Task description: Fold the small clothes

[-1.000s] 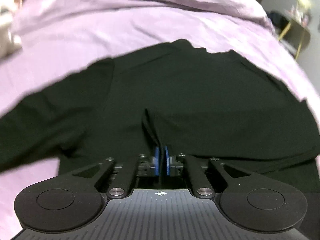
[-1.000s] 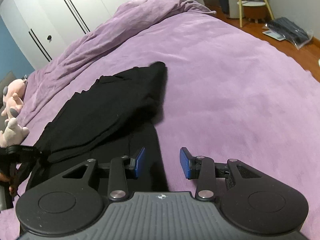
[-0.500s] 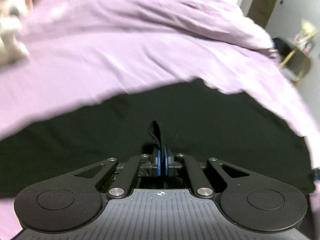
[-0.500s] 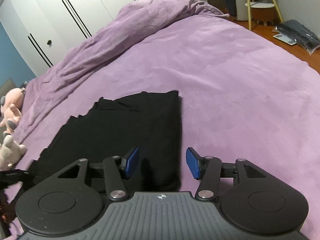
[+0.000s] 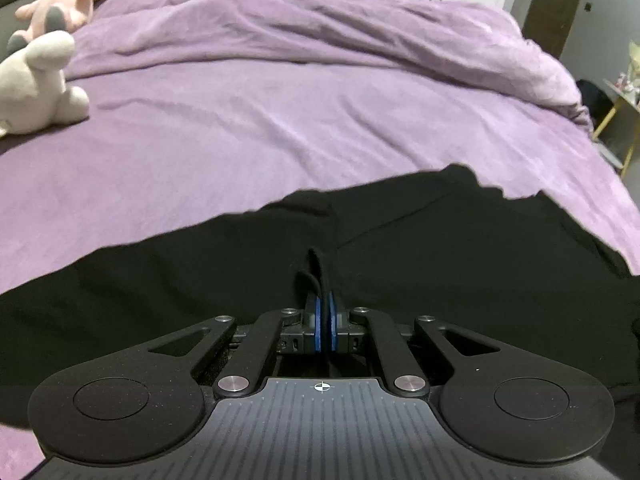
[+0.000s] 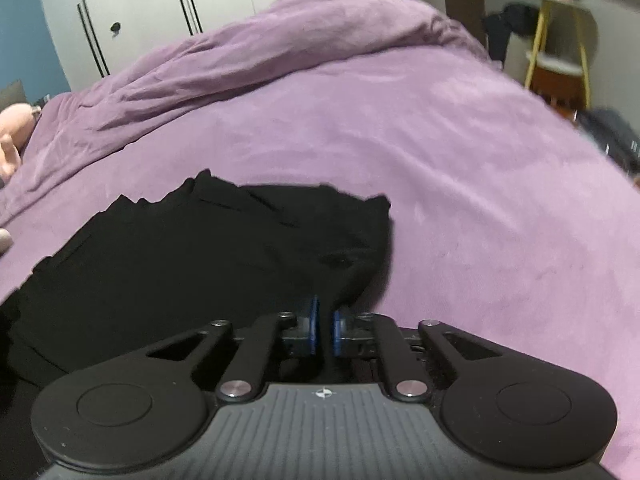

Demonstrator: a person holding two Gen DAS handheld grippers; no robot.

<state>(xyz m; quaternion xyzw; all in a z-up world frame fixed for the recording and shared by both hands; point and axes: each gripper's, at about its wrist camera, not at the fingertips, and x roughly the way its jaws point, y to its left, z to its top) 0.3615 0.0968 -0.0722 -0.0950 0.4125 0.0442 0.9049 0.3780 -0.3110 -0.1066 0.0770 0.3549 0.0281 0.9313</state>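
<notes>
A black garment (image 5: 400, 248) lies spread on the purple bedspread (image 5: 280, 120). My left gripper (image 5: 324, 320) is shut on a pinched fold of its near edge, the cloth standing up between the blue pads. In the right wrist view the same black garment (image 6: 200, 256) lies folded over itself. My right gripper (image 6: 324, 324) is shut on its near right edge, with black cloth between the blue pads. The cloth under both gripper bodies is hidden.
A white plush toy (image 5: 36, 84) and a pink one (image 5: 68, 0) lie at the far left of the bed. A rumpled duvet (image 5: 360, 28) is heaped at the back. A yellow-legged side table (image 6: 560, 40) stands beyond the bed's right edge, white wardrobes (image 6: 200, 8) behind.
My right gripper was open over the garment's edge and has shut on it. My left gripper stayed shut on the cloth and moved it; the garment now lies flatter and nearer.
</notes>
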